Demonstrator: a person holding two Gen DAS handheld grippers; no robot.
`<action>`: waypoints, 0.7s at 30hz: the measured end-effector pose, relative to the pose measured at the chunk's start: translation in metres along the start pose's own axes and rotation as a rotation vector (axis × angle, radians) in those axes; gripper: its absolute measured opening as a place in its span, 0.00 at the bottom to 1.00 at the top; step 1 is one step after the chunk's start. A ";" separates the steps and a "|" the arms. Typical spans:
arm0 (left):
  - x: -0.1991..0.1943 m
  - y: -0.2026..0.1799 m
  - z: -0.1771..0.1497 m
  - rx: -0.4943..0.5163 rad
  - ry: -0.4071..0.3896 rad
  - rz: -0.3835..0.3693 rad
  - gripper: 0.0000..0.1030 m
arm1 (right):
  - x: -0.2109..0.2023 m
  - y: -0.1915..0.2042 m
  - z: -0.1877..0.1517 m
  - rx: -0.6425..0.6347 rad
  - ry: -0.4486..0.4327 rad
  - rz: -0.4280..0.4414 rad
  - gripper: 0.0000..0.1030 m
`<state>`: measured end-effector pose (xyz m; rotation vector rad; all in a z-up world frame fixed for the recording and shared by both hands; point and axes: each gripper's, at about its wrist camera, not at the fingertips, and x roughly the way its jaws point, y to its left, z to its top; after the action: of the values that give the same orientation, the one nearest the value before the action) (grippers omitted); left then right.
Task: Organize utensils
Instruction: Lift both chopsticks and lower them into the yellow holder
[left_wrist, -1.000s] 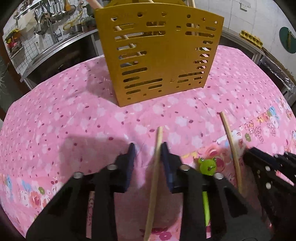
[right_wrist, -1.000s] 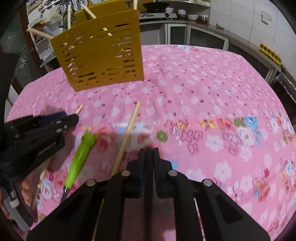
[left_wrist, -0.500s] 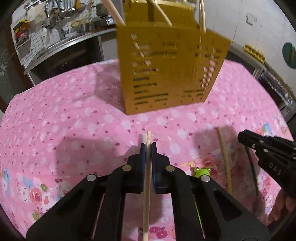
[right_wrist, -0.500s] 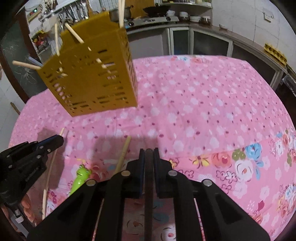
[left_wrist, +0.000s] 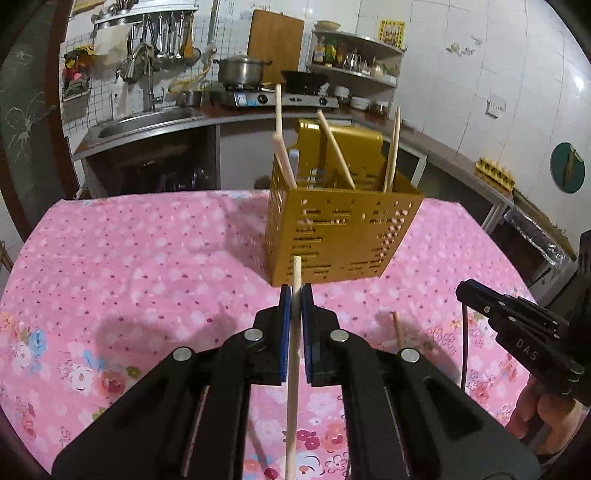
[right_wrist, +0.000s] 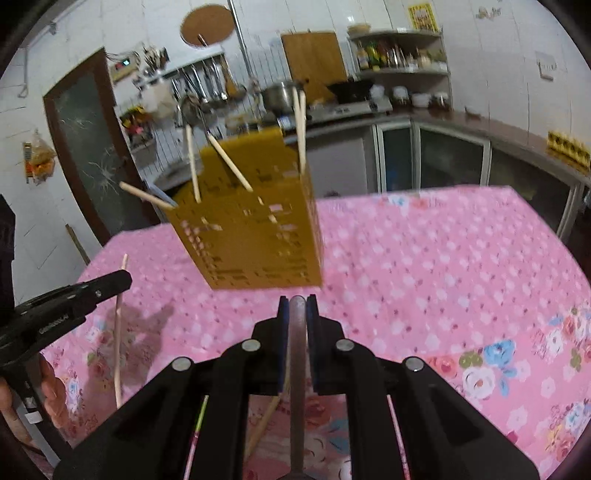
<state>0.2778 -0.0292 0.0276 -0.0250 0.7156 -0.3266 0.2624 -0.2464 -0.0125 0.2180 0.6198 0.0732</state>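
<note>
Behind the yellow slotted holder (left_wrist: 341, 236) runs the kitchen counter, and the holder itself stands on the pink flowered table (left_wrist: 147, 258) with several wooden chopsticks (left_wrist: 334, 147) already leaning inside it, so part of the sorting looks done. The left tongs (left_wrist: 295, 295) are clenched on a wooden chopstick (left_wrist: 293, 350), its tip just short of the holder's front wall. The right tongs (right_wrist: 297, 306) grip a grey metal handle (right_wrist: 297, 369), also in front of the holder. At least one more chopstick (left_wrist: 398, 328) lies on the table right of the holder, so work remains. White lettering "DAS" (left_wrist: 526, 349) shows on the right tool's side.
</note>
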 end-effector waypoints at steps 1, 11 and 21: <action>-0.002 0.001 0.001 -0.003 -0.011 0.005 0.04 | -0.002 0.001 0.002 -0.009 -0.015 0.000 0.09; -0.032 -0.002 0.006 0.001 -0.110 0.034 0.04 | -0.019 0.006 0.017 -0.049 -0.125 0.006 0.09; -0.068 -0.025 0.029 0.056 -0.257 0.067 0.04 | -0.036 0.015 0.047 -0.081 -0.317 0.063 0.09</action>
<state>0.2415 -0.0349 0.0960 0.0098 0.4517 -0.2732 0.2610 -0.2451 0.0485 0.1661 0.2934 0.1213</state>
